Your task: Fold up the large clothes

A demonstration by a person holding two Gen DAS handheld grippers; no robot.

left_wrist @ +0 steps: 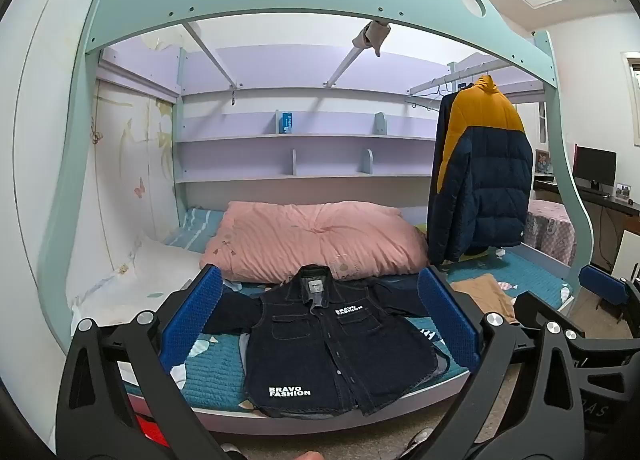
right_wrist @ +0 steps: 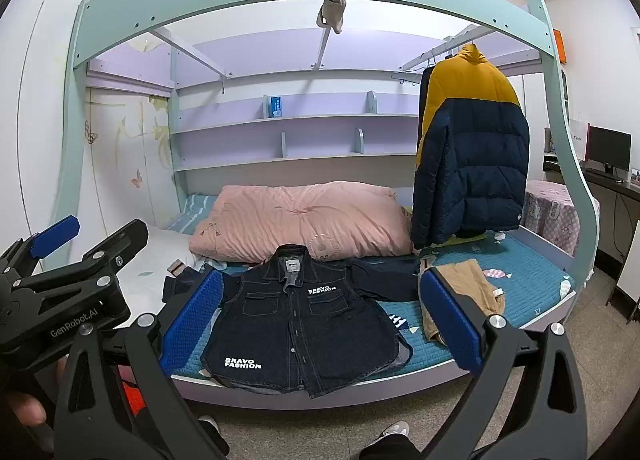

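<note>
While both grippers are hovering short of the bed, the dark denim button-up jacket with white lettering (left_wrist: 320, 344) is lying spread flat on the teal quilted mattress (right_wrist: 528, 292), ahead of and between the jaws. The left gripper (left_wrist: 320, 324) and right gripper (right_wrist: 320, 320) are standing wide open, holding nothing. Folding looks not yet begun; next they'll likely be reaching for a sleeve or side edge.
</note>
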